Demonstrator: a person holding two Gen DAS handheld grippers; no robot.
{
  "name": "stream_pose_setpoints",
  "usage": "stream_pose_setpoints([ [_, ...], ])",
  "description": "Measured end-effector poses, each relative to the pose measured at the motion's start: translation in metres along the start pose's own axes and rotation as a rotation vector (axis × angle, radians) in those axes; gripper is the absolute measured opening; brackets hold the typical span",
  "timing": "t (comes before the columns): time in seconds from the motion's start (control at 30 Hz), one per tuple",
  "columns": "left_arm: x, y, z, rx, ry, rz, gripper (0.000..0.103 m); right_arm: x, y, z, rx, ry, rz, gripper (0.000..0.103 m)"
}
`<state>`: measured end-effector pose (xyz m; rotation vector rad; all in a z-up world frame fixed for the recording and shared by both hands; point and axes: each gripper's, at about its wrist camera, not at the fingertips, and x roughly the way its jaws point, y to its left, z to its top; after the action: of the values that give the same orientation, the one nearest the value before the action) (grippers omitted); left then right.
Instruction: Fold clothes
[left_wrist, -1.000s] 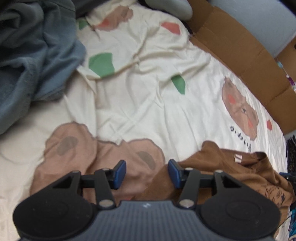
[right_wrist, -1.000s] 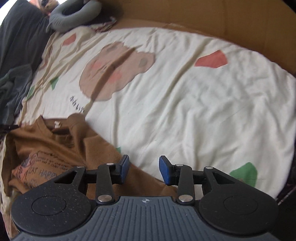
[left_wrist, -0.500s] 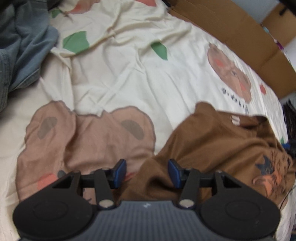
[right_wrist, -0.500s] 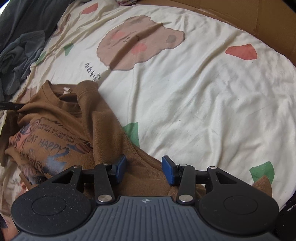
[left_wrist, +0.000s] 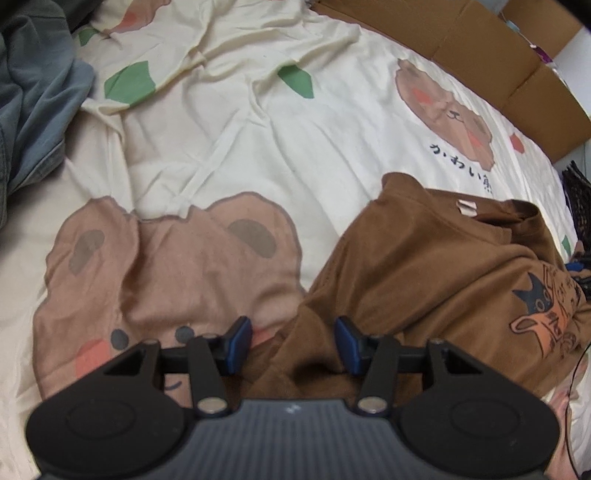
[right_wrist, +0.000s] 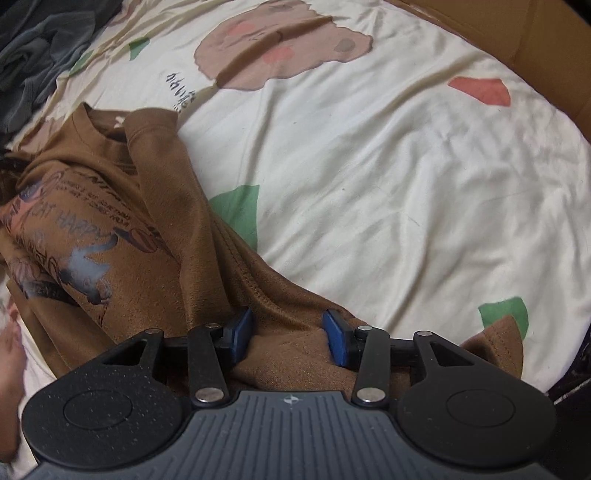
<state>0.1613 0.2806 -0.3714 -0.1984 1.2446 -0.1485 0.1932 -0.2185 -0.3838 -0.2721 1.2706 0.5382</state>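
On wrinkled cream sheet (right_wrist: 369, 177) | crumpled suede-like brown shirt (right_wrist: 155, 221) | left claw (left_wrist: 293, 341), right claw (right_wrist: 288, 332) agape, empty

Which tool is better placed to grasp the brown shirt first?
Probably the right tool: open, brown shirt fabric fills its gap. The left tool, also open, straddles only the shirt's edge.

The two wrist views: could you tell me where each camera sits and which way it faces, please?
Left wrist: on the left gripper, looking forward and down along open fingers at the brown shirt and bedsheet.
Right wrist: on the right gripper, facing down over the shirt's other edge; fingers open.
Both views share the shirt and its printed graphic.
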Motion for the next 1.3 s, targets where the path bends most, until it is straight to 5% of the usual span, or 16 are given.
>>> stream_pose_setpoints([
  [0.13, 0.001, -0.002, 0.000, 0.008, 0.004, 0.009, 0.049, 0.000, 0.014, 0.003, -0.085, -0.004, -0.021, 0.027],
  [0.23, 0.000, -0.005, 0.000, 0.022, 0.011, -0.005, 0.028, -0.004, 0.017, 0.006, -0.122, -0.010, -0.013, 0.003],
  [0.47, -0.012, -0.016, 0.003, 0.074, -0.014, 0.005, 0.009, -0.025, 0.024, 0.008, -0.175, -0.074, -0.085, 0.002],
  [0.8, -0.040, -0.024, 0.030, 0.146, -0.165, 0.100, 0.006, -0.042, 0.009, 0.029, -0.207, -0.190, -0.240, 0.002],
  [1.3, -0.024, -0.039, 0.084, 0.252, -0.306, 0.209, 0.005, -0.031, -0.033, 0.085, -0.159, -0.268, -0.407, 0.002],
])
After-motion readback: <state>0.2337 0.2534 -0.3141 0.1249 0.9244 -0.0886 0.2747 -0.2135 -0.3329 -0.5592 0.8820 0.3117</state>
